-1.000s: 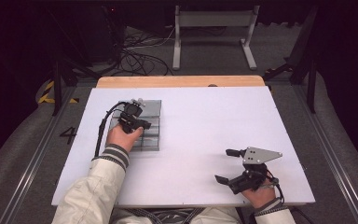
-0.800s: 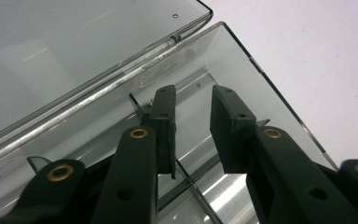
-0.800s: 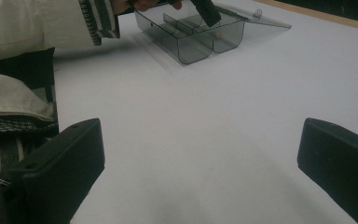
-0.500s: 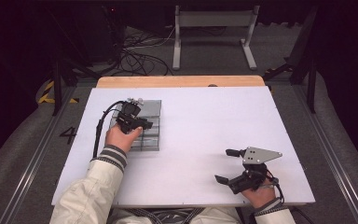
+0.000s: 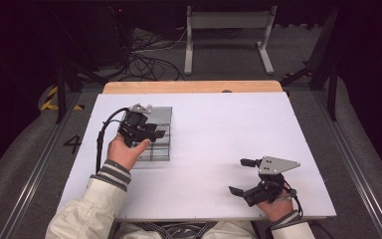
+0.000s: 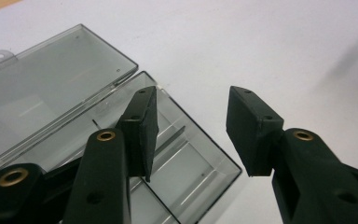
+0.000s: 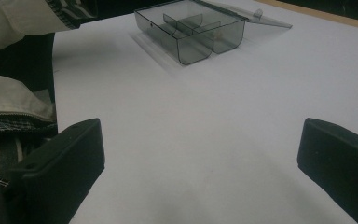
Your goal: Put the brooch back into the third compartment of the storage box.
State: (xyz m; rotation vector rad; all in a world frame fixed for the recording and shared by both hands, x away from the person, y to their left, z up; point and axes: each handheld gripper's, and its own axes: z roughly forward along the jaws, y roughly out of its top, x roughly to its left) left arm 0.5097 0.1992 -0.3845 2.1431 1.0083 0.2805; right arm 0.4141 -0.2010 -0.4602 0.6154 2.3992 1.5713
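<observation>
High view: the left tool (image 5: 154, 133) hovered over the clear compartment box (image 5: 161, 149), which lay at the far left of the bench (image 5: 219, 129). The right tool (image 5: 238, 175) sat low at the near right, well apart from the box.

Left gripper view: the left tool's jaws stood moderately open and held nothing, one pad (image 6: 142, 133) above a compartment, the other outside the wall. The lid (image 6: 51, 88) lay folded open. Risk: closing there could pinch the thin wall and tip or slide the light box.

Right gripper view: the right tool's jaws stood wide open and empty. The box (image 7: 191, 30) was unsupported, so any push would probably shift it.
</observation>
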